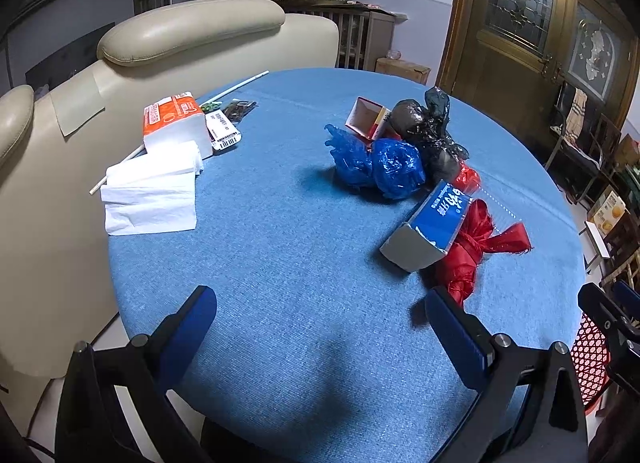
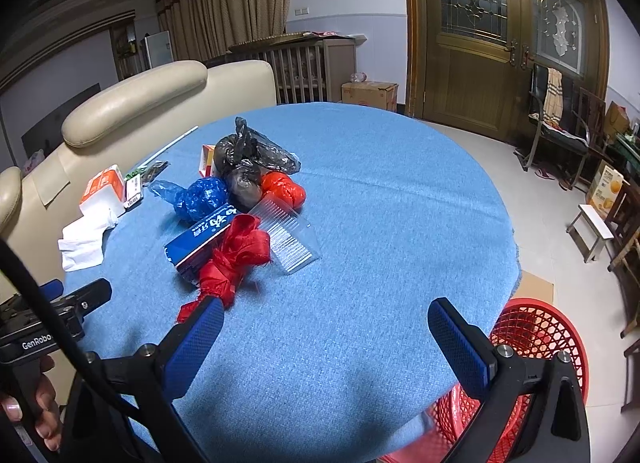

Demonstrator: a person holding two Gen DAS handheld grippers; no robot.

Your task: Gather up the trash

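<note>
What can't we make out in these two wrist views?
- Red basket: right view, table edge and gripper finger hide most; left view shows a sliver at the frame edge.
- Clear tray: left view, behind the blue box.
- Red box: both views, black bag hides part.
- Label print: too small.

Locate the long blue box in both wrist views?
Left wrist: blue box right of centre, grey end toward the camera, beside the red knotted bag.
Right wrist: blue box left of centre, partly under that red bag.
Shared landmark: the blue crumpled bag just behind it.
</note>
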